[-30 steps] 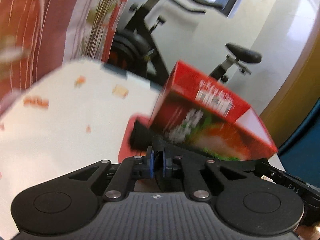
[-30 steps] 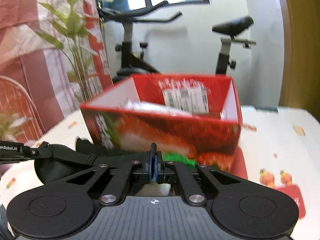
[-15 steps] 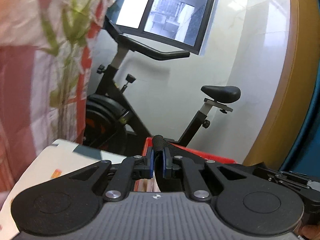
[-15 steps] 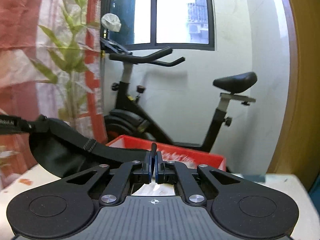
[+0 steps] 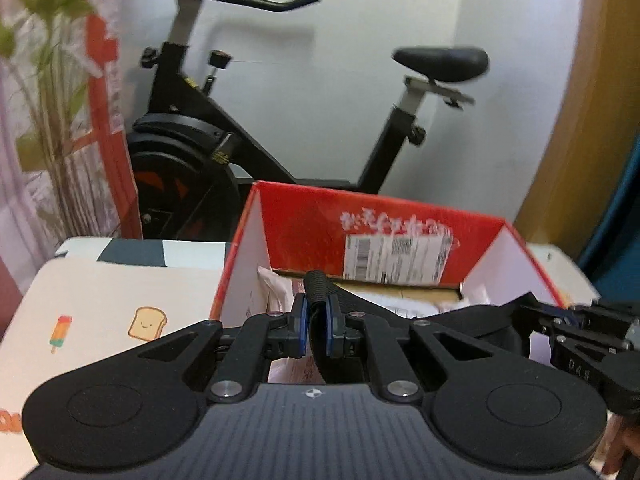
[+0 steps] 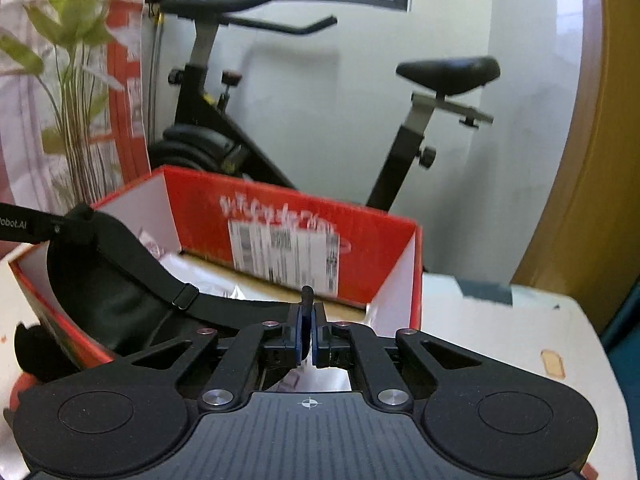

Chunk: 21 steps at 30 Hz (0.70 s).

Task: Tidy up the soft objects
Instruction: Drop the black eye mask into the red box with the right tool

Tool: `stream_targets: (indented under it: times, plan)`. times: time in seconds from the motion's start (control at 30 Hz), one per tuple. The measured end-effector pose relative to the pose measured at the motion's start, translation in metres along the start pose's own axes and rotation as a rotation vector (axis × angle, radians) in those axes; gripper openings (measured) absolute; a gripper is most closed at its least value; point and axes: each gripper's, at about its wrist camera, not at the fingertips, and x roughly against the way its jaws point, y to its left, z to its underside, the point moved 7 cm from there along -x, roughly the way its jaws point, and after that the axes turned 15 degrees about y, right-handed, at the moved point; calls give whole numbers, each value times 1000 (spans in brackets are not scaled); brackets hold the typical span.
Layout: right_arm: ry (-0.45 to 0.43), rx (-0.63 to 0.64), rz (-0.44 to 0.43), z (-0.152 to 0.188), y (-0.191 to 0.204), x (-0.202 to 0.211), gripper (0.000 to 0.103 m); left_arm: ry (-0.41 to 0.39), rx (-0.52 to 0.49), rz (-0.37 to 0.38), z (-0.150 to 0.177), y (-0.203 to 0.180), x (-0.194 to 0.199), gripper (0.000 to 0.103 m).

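Backing patterned table (image 5: 100, 300): exercise bike (image 5: 240, 128), plant (image 6: 72, 60).

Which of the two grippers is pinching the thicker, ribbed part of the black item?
The left gripper: a thick ribbed fold of the black fabric item fills its jaws. The right gripper pinches only a thin edge.

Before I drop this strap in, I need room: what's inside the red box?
White plastic packets lie on its cardboard floor; the black strap covers the near part of the red box.
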Motion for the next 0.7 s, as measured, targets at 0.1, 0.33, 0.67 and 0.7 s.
stream_targets:
  times: [0.1, 0.33, 0.67, 0.7]
  plan:
    - [8, -10, -10, 5, 2, -1, 18, -12, -29, -24, 4, 2, 6, 13]
    - [-48, -46, -49, 5, 2, 25, 70, -56, -30, -90, 1, 9, 31, 29]
    - [-142, -138, -78, 16, 4, 78, 103, -103, -6, -113, 15, 20, 66, 103]
    - [-145, -149, -84, 18, 4, 82, 103, -101, -3, -115, 18, 21, 69, 103]
